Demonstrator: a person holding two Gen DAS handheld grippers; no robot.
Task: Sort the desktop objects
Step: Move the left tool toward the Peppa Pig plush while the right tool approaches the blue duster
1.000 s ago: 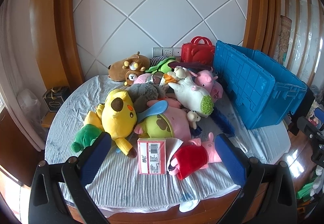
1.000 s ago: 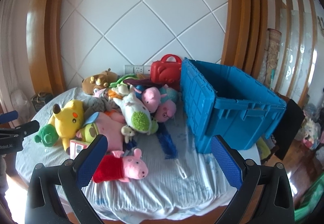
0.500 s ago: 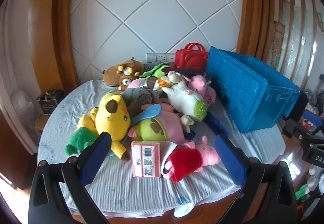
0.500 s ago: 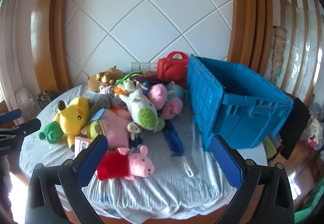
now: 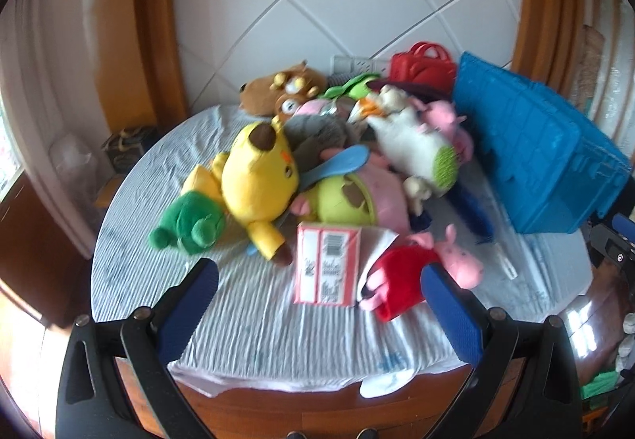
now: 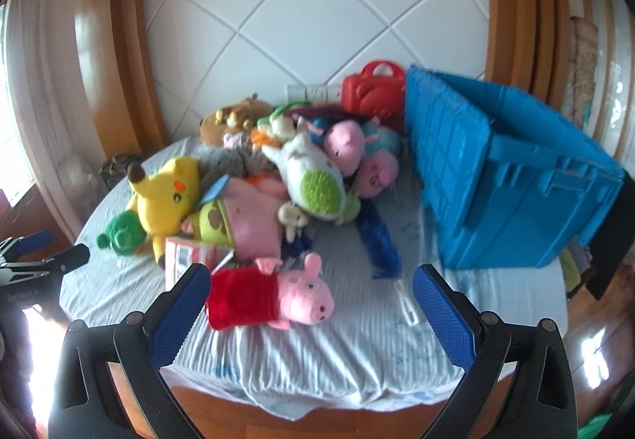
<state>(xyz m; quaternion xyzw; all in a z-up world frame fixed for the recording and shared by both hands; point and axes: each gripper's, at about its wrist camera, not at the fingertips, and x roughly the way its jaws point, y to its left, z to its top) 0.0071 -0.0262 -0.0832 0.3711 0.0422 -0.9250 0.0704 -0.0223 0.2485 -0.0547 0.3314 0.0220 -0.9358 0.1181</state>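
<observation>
My left gripper [image 5: 319, 304] hangs over the near edge of the round table [image 5: 246, 332], its blue pads spread wide with nothing between them. My right gripper [image 6: 311, 310] is likewise spread apart and empty. In the left wrist view, a pink barcode-printed box [image 5: 327, 264] lies at 12 o'clock just ahead of the pads, touching the pig plush in a red dress [image 5: 420, 272] at 1 o'clock. The yellow plush [image 5: 260, 181] sprawls at 11 o'clock with a green plush [image 5: 190, 224] against its left side. Behind them the heap holds a white plush with a green patch [image 5: 420, 145] and a brown bear plush [image 5: 285, 89]. The open blue crate [image 5: 535, 157] stands at 2 o'clock, and a red toy case [image 5: 422, 66] sits against the wall beside it. In the right wrist view, the pig plush lies at 12 o'clock between my pads and a dark blue brush [image 6: 377, 240] lies beside the crate.
</observation>
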